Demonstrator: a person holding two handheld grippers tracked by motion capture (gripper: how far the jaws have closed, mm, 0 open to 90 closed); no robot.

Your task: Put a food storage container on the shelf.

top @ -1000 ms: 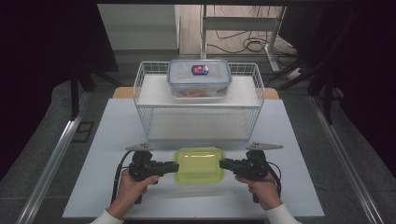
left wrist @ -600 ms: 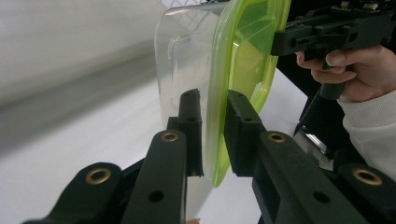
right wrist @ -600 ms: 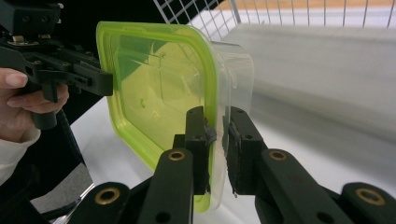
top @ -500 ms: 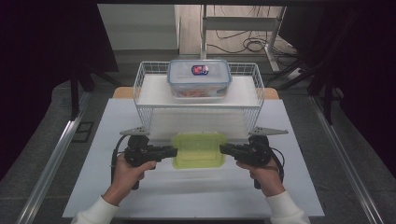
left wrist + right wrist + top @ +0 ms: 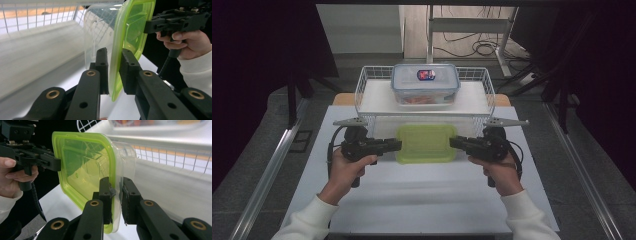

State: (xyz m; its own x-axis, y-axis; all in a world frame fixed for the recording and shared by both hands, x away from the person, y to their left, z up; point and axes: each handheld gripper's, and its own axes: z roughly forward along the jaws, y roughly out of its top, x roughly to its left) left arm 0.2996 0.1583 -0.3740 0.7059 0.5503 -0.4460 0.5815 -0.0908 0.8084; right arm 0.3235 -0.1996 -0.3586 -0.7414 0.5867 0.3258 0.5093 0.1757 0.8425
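A: Where was the box at that point?

B: The green-lidded box (image 5: pixel 425 143) was held between both grippers, off the white table (image 5: pixel 422 200), just in front of the wire basket (image 5: pixel 362 90). The left gripper (image 5: pixel 395 145) was clamped on its left edge and the right gripper (image 5: pixel 455 143) on its right edge.

A: Solid grip?

B: Both looked closed on the rim. In the left gripper view one jaw sat on the lid (image 5: pixel 130 27) side and the other on the clear tub (image 5: pixel 100 30) side. It was the same in the right gripper view: the lid (image 5: pixel 82 167) was pinched against the tub wall (image 5: pixel 125 162). The bite was only on the edge, though, not deep.

A: Was the basket free?

B: No. A blue-lidded box (image 5: pixel 425 84) with food in it sat at the middle back. There was bare space in the basket in front of it.

A: So what mattered for the lift?

B: My read: keep both hands level and in step. With two edge grips, any difference in height would twist the box and could peel the lid loose. It also needed to clear the front rim of the basket before going forward, then come down short of the blue-lidded box.

A: Release?

B: I'd let go only once the bottom rested flat, with both sides together.
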